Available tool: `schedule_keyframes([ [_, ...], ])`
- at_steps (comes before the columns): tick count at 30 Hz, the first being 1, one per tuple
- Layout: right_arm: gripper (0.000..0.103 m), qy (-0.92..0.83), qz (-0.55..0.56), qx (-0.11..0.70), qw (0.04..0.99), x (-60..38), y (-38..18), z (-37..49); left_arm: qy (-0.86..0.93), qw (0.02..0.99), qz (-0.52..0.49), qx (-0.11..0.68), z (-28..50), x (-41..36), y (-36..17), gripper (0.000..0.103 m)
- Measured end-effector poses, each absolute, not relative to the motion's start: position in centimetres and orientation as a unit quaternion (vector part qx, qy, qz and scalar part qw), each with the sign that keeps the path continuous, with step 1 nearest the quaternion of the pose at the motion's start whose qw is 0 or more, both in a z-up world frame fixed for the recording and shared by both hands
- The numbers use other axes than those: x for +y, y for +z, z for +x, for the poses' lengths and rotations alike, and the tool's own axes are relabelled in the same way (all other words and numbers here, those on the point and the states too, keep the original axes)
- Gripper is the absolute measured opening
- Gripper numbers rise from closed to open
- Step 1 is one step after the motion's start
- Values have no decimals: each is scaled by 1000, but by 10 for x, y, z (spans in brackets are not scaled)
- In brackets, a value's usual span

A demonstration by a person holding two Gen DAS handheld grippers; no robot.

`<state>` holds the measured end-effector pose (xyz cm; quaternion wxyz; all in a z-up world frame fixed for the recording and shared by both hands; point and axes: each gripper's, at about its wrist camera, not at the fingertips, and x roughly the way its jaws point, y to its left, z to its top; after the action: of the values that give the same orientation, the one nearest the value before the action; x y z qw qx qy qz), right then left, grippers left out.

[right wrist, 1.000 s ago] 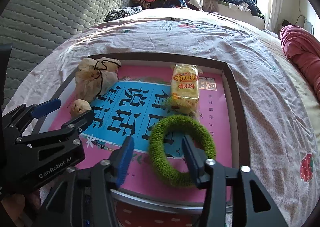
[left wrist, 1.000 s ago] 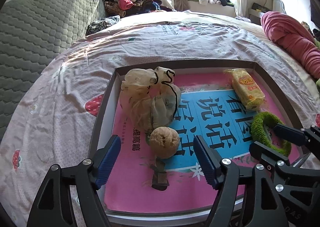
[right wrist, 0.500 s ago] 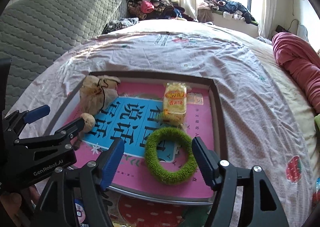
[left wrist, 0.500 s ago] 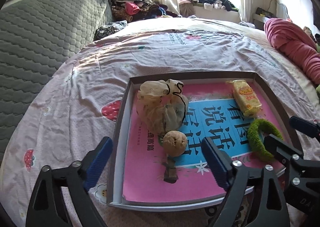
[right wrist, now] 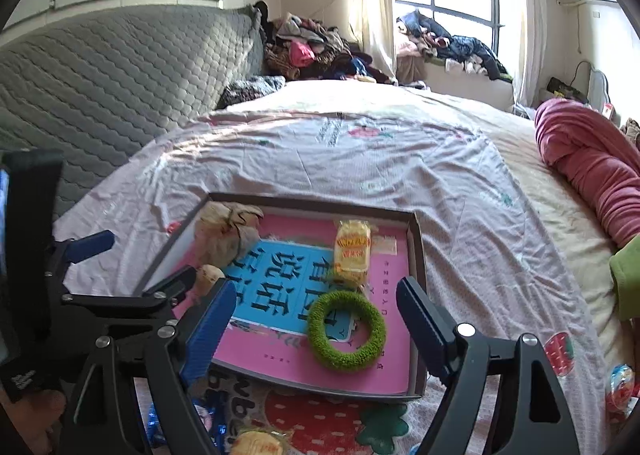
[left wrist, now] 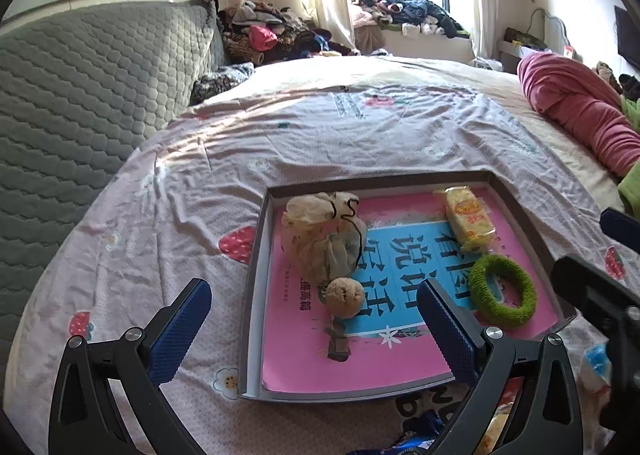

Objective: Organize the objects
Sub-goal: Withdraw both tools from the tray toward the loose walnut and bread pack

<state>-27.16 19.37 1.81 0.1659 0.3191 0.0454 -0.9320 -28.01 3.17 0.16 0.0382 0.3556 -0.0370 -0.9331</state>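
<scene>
My left hand-held gripper and right hand-held gripper, jaws just spread and empty, lift clear above the tray, walnut and green ring delivered inside.

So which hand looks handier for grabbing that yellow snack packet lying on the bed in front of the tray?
Probably the right gripper: the yellow packet lies just below its open, empty jaws, near the tray; the left view shows it only at the edge.

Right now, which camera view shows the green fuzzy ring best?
The right wrist view: the green fuzzy ring lies whole, near and central on the pink book in the tray. In the left wrist view the ring is also whole but sits far toward the right side, more distorted.
</scene>
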Motion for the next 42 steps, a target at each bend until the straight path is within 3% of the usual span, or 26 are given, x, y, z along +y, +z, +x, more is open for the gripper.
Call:
schedule_keyframes([
  [15, 91, -943, 276, 67, 175, 194, 77, -182, -927, 49, 368, -53, -211, 26, 27, 102],
  [42, 91, -933, 311, 61, 170, 218, 75, -99, -908, 21, 411, -83, -101, 57, 3, 102],
])
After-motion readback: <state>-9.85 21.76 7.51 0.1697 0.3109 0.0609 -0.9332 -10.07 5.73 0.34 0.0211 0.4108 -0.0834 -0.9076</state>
